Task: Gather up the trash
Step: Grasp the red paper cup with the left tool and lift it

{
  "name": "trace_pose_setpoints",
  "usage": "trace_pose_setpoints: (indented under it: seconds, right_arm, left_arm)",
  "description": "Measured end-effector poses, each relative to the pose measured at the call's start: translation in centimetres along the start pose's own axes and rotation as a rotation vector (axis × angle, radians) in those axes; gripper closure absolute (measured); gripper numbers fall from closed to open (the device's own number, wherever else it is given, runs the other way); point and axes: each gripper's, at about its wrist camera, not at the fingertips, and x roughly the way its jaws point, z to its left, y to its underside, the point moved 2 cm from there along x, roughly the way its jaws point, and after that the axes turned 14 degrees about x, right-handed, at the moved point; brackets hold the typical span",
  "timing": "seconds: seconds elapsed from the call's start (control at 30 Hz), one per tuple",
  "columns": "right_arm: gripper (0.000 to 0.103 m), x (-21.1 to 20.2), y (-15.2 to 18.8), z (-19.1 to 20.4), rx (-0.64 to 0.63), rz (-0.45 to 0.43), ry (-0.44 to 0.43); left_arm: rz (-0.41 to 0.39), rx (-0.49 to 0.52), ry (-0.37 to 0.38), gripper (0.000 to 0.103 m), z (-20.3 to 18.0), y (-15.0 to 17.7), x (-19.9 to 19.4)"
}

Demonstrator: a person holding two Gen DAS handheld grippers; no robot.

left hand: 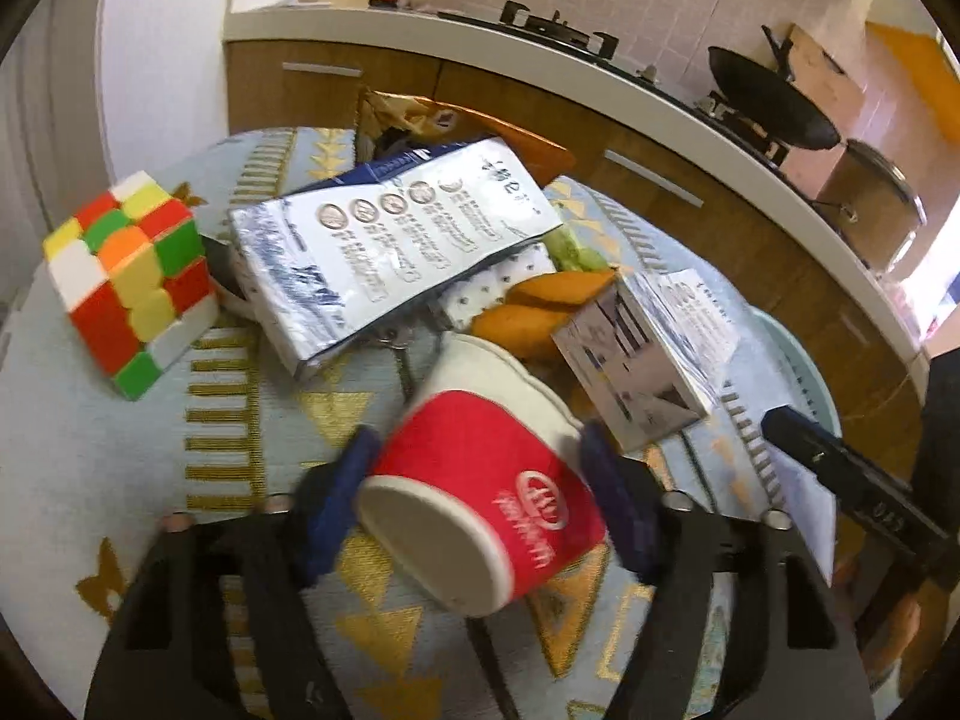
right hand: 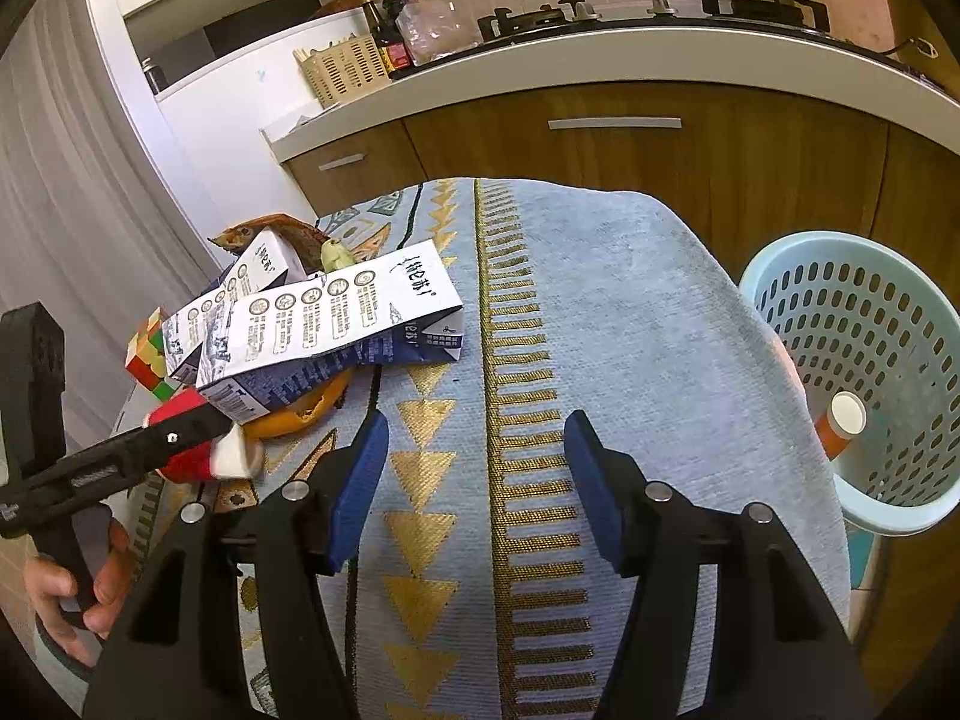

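My left gripper is shut on a red and white paper cup, held on its side just above the patterned tablecloth. Behind it lie a large white milk carton, a smaller carton and orange peel. In the right wrist view my right gripper is open and empty over the cloth; the cup and the left gripper show at the left, with the cartons and peel beyond. A light blue trash basket stands right of the table with an orange bottle inside.
A Rubik's cube sits on the table's left side, and shows in the right wrist view. A brown snack bag lies at the table's far edge. Kitchen cabinets and a counter with a stove stand behind.
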Motion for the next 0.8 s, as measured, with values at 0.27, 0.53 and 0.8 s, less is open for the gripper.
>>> trace_pose_setpoints:
  seconds: [0.27, 0.53, 0.8]
  right_arm:
    - [0.046, 0.0, 0.1, 0.4, -0.017, -0.001, 0.009]
    - [0.046, 0.1, 0.2, 0.5, -0.027, -0.007, 0.018]
    - [0.046, 0.1, 0.2, 0.4, -0.028, -0.009, 0.017]
  left_arm:
    - [-0.046, -0.114, 0.064, 0.061, 0.9, 2.9, -3.4]
    - [0.020, -0.078, 0.065, 0.033, -0.9, 5.6, -5.4]
    - [0.040, 0.143, -0.096, 0.020, -2.2, 4.2, -3.5]
